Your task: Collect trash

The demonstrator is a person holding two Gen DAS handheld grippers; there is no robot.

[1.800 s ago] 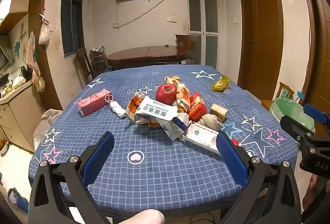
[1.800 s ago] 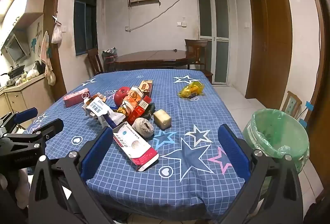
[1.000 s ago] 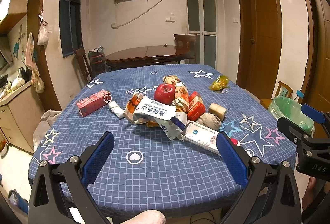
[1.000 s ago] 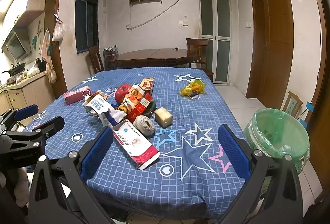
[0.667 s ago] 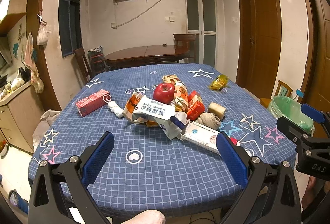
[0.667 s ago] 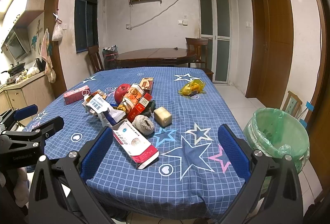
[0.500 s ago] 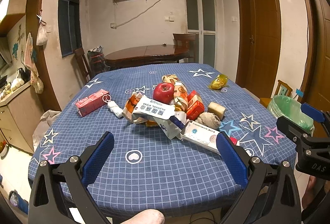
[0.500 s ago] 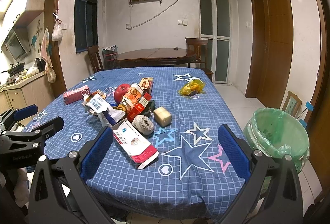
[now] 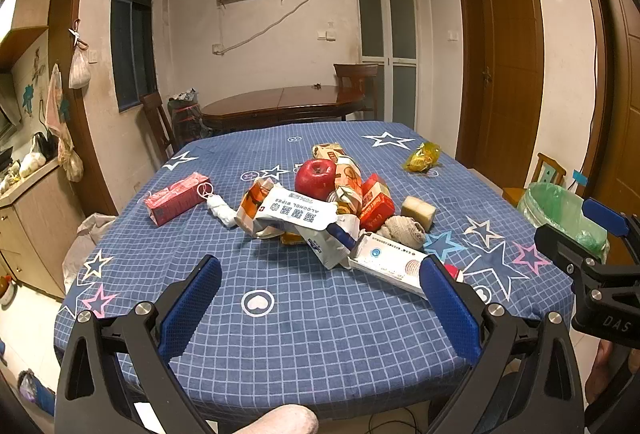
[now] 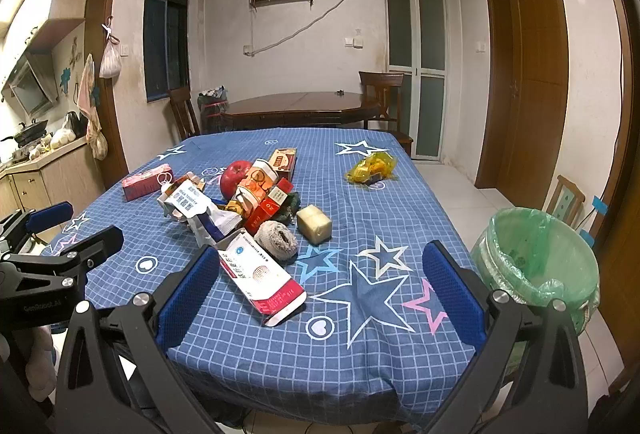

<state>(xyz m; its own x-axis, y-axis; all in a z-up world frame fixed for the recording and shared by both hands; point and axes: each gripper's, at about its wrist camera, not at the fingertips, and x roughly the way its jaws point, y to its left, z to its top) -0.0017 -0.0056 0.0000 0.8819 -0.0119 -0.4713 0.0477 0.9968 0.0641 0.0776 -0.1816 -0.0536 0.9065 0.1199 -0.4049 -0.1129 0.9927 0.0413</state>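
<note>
Left wrist view shows your left gripper (image 9: 316,298) spread wide and empty above the near edge of the blue star tablecloth (image 9: 280,334). From the left, nothing is collected yet: the pink carton (image 9: 176,197) lies apart, then the central heap with the alcohol wipes pack (image 9: 298,212), a red apple (image 9: 316,176) and the red box (image 9: 376,202), then the white-and-red carton (image 10: 262,276) nearest you, and the yellow wrapper (image 10: 372,167) far off. Your right gripper (image 10: 320,296) is equally agape, holding nothing. The green-lined bin (image 10: 536,266) stands beside the table's right edge, so judge the whole job as still ahead.
</note>
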